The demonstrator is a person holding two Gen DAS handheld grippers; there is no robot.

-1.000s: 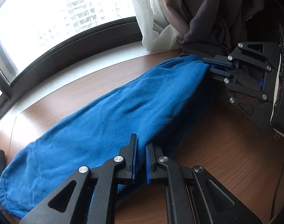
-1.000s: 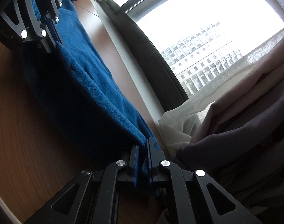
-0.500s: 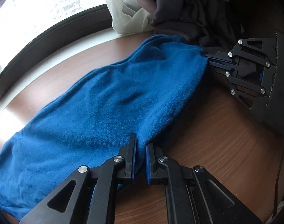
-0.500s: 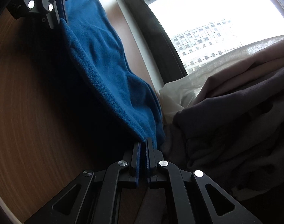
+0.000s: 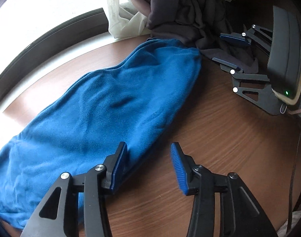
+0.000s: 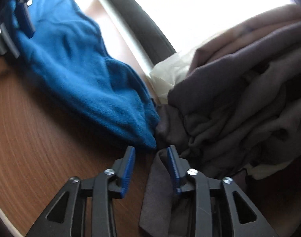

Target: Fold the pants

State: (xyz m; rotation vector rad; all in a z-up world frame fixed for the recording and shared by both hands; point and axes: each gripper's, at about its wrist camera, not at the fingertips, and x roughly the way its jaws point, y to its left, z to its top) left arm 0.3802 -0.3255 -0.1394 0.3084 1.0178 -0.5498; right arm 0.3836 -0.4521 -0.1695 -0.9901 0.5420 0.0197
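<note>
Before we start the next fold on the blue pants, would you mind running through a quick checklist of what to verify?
1. Left tool released: ok, jaws wide apart, nothing between them.
2. Right tool released: ok, open, just short of the pants' end.
3. Blue pants lying flat on the wooden table: ok, a long folded strip with only shallow wrinkles.
4. Pants clear of the grey clothes pile: not ok, the far end touches it.
5. Grey cloth away from the right tool: not ok, a flap lies under one of its fingers.
6. Edges aligned underneath: cannot tell, lower layer hidden.
</note>
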